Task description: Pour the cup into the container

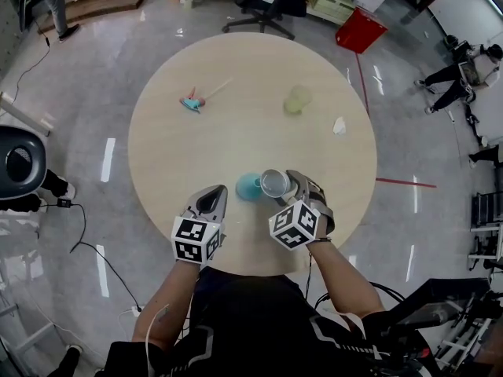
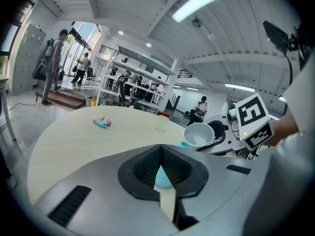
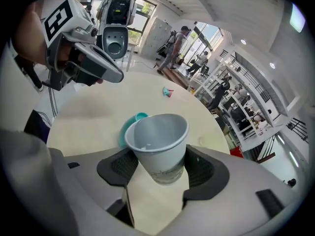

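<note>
My right gripper [image 1: 280, 187] is shut on a white paper cup [image 1: 275, 183], one pad on each side of its lower wall. The cup [image 3: 160, 146] leans with its mouth toward a teal container [image 3: 129, 127], which stands on the round table [image 1: 236, 132] just left of it. The cup's inside looks pale and nearly bare. The teal container [image 1: 248, 185] lies between the two grippers. My left gripper [image 1: 213, 199] hangs shut and empty to its left, above the table's near edge. In the left gripper view its closed jaws [image 2: 163, 170] partly hide the container [image 2: 184, 144], and the cup [image 2: 199, 134] shows at the right.
Farther back on the table stand a pale green cup [image 1: 297, 99], a teal and pink toy [image 1: 191, 102] and a small white scrap [image 1: 339, 126]. On the floor beyond are a red box [image 1: 360, 30] and an office chair [image 1: 263, 2]. People stand around the room.
</note>
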